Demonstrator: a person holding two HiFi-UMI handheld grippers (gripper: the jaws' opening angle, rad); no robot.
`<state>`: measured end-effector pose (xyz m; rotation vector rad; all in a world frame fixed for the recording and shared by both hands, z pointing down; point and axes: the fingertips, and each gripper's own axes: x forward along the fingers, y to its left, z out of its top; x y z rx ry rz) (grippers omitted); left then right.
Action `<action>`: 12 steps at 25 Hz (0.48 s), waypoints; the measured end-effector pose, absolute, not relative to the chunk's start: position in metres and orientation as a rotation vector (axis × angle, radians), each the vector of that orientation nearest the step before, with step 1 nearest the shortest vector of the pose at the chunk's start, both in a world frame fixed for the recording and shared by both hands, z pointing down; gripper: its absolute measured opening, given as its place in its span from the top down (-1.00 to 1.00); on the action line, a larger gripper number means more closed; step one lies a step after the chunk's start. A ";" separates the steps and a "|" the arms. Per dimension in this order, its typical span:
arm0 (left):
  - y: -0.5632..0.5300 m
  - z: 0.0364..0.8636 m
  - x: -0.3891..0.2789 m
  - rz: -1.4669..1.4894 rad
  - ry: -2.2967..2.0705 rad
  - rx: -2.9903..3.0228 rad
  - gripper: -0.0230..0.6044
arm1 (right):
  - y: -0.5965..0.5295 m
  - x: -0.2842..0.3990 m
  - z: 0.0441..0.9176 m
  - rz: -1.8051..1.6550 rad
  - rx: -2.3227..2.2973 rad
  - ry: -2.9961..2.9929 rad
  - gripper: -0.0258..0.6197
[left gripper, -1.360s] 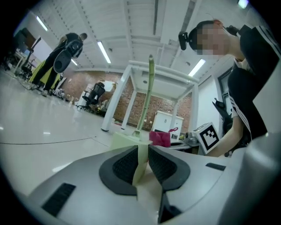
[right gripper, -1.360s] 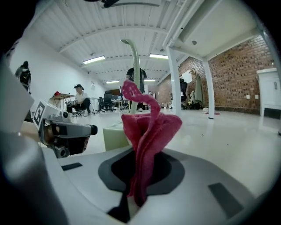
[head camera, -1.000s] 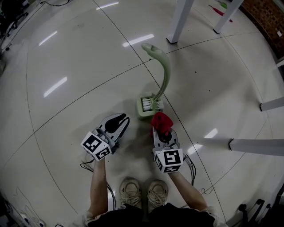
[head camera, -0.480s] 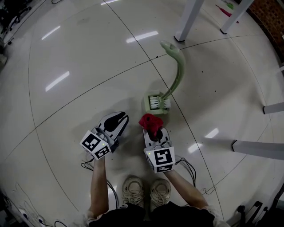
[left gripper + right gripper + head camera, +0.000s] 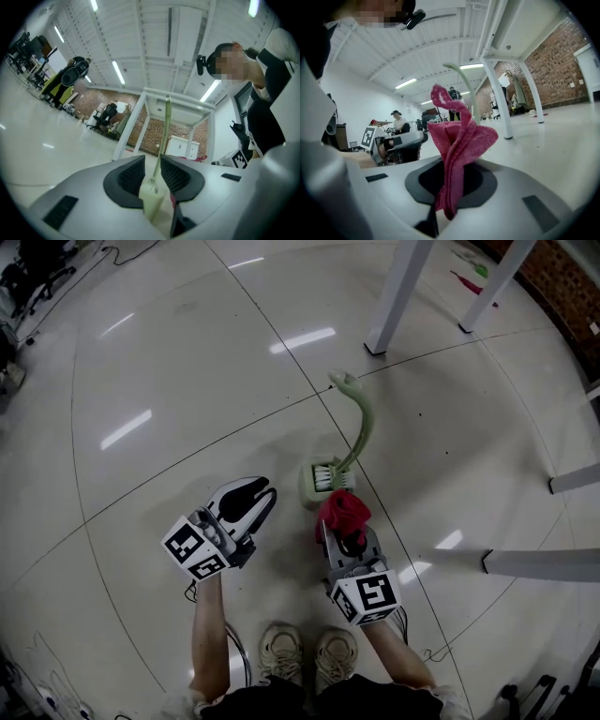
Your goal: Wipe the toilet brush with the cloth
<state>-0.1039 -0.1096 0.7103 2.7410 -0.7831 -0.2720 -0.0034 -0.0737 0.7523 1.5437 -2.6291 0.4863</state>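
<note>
- Head view: the toilet brush [image 5: 364,427] is resting on the floor [image 5: 187,352]. The left gripper [image 5: 251,495] is hovering beside it, and the right gripper [image 5: 339,531] is presenting the cloth [image 5: 343,512] just short of it.
- Left gripper view: the fingers [image 5: 126,176] are opening, empty, likely lining up to steady the brush.
- Right gripper view: the fingers [image 5: 480,180] are clenching the cloth upright for wiping.

White table legs [image 5: 401,296] upper right; brick wall [image 5: 574,282] top-right corner; glossy tiled floor [image 5: 169,352]; shoes [image 5: 281,649] bottom centre.

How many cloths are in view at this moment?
1: a red cloth, clamped in the right gripper, close to the green toilet brush on the floor. No other cloth shows.
</note>
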 end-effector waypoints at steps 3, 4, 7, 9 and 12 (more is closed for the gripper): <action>-0.123 0.633 -0.082 -0.419 -0.667 2.847 0.51 | -0.083 0.030 0.712 0.435 1.662 -2.640 0.83; -0.128 0.609 -0.072 -0.441 -0.632 2.895 0.48 | -0.088 0.040 0.699 0.399 1.689 -2.642 0.83; -0.150 0.553 -0.036 -0.411 -0.551 3.024 0.44 | -0.101 0.068 0.661 0.326 1.761 -2.638 0.83; -0.160 0.535 -0.022 -0.392 -0.515 3.060 0.44 | -0.102 0.079 0.647 0.337 1.796 -2.642 0.83; -0.166 0.514 -0.012 -0.434 -0.470 3.073 0.44 | -0.102 0.089 0.635 0.360 1.818 -2.652 0.83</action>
